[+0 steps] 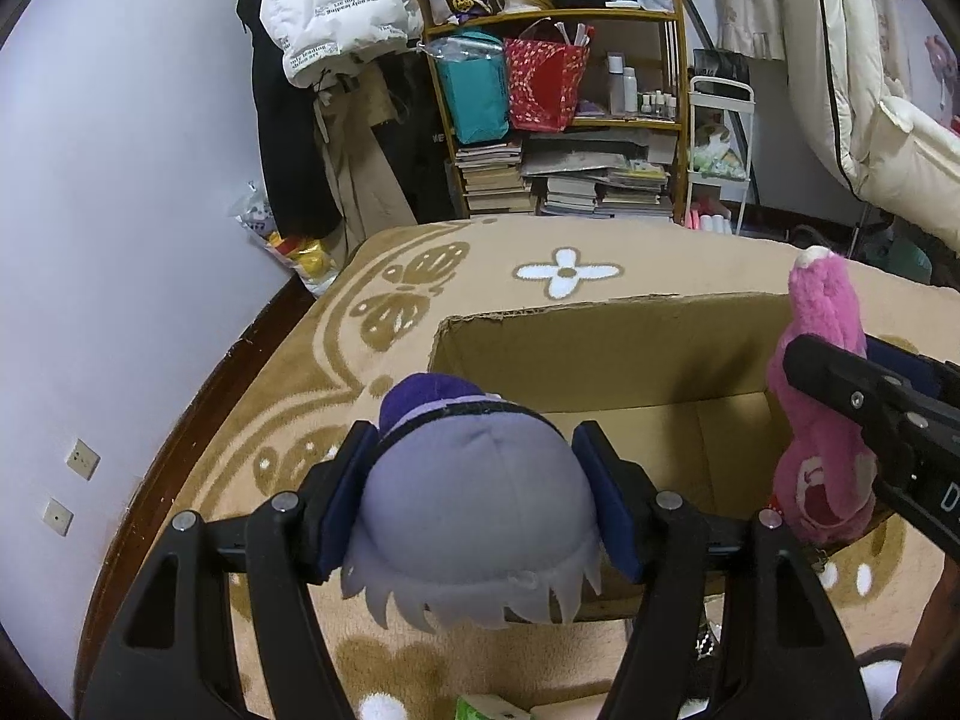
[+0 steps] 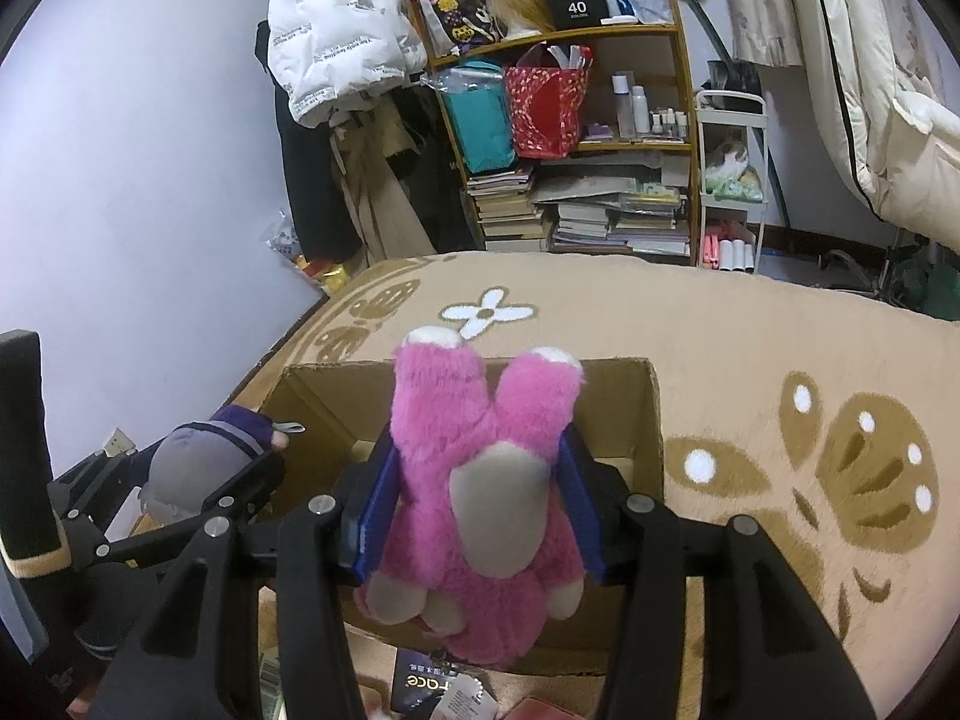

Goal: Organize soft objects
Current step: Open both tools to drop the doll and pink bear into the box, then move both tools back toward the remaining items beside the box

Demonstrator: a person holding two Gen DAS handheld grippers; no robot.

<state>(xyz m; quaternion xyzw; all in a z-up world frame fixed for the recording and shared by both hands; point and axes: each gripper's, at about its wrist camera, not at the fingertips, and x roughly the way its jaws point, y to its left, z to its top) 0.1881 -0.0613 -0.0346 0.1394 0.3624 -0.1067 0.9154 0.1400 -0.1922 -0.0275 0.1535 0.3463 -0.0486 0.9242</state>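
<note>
My left gripper [image 1: 474,456] is shut on a grey-and-purple plush doll [image 1: 474,504] and holds it over the near left rim of an open cardboard box [image 1: 600,330]. My right gripper [image 2: 480,462] is shut on a pink plush bear [image 2: 480,540], held upside down, legs up, over the near edge of the same box [image 2: 651,420]. The bear [image 1: 822,420] and the right gripper's fingers [image 1: 852,396] show at the right of the left wrist view. The doll [image 2: 198,462] in the left gripper shows at the left of the right wrist view.
The box sits on a beige floral blanket [image 1: 510,252] [image 2: 780,348]. Behind stands a cluttered shelf [image 1: 558,120] with books and bags, and hanging coats [image 1: 324,12]. A wall [image 1: 120,210] lies left. Tagged items [image 2: 444,684] lie below the bear.
</note>
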